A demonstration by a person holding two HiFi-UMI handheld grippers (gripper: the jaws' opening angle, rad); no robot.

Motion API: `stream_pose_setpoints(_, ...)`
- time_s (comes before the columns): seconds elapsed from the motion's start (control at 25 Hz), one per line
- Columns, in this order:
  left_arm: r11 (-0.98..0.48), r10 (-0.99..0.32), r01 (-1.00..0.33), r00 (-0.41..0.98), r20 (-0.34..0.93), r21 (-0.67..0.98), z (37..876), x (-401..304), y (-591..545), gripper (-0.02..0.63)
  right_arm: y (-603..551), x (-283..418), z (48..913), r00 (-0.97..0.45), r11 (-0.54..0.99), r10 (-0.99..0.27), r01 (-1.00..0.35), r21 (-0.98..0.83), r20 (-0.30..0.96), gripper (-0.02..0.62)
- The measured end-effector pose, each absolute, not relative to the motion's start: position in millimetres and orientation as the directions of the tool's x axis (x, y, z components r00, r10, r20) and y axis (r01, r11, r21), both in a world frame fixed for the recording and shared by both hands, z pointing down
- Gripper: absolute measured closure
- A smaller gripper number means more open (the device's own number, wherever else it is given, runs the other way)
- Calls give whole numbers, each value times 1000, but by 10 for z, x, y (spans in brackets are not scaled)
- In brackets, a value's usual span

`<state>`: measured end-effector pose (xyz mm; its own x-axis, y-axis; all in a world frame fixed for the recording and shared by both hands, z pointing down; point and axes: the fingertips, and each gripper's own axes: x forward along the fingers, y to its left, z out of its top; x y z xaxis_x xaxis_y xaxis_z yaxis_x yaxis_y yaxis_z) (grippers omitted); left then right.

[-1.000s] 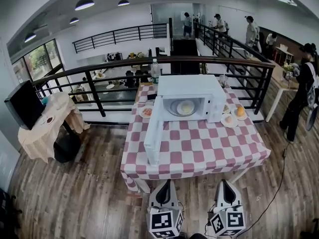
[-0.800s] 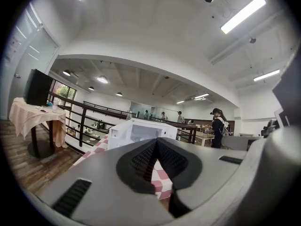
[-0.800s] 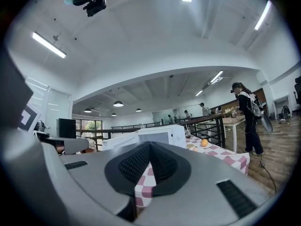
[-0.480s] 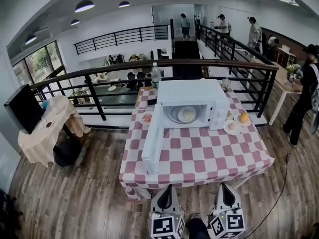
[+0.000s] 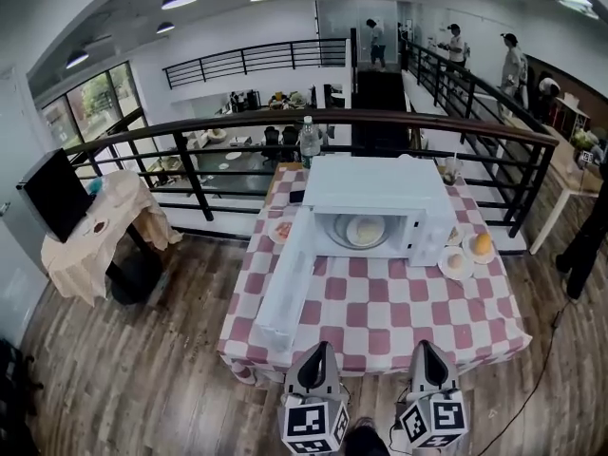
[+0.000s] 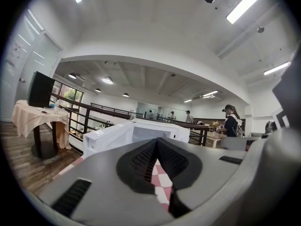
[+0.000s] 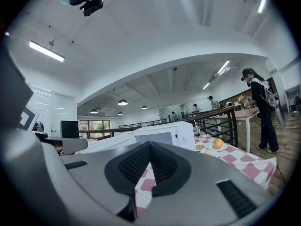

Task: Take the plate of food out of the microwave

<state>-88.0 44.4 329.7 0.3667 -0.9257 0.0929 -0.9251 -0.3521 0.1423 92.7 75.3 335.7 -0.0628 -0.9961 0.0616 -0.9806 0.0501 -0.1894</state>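
Left tool [image 5: 320, 348], right tool [image 5: 424, 346] closed; plate [image 5: 366, 230], perhaps food-laden, only overhead.

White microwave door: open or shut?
Open: the white microwave door stands swung out leftward; the round plate of food shows inside.

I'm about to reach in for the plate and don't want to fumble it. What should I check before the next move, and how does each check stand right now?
1. Microwave door open: ok, swung out to the left.
2. Plate of food in the cavity: ok, lying flat in the middle.
3. Left tool and right tool empty: ok, nothing between the jaws.
4. Jaws open for a grasp: not ok, both are shut.
5. Way across the tablecloth to the cavity free: ok; the orange sits off to the right.
6. Room for a tool at the plate's rim: cannot tell.
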Motion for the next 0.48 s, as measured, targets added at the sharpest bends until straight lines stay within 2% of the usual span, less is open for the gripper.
stream_pose_setpoints(0.48, -262, -956, -954, 278, 99, 148, 3356, -394, -383, 588, -231, 1470, 3463, -149, 130, -985, -970, -205, 83, 600)
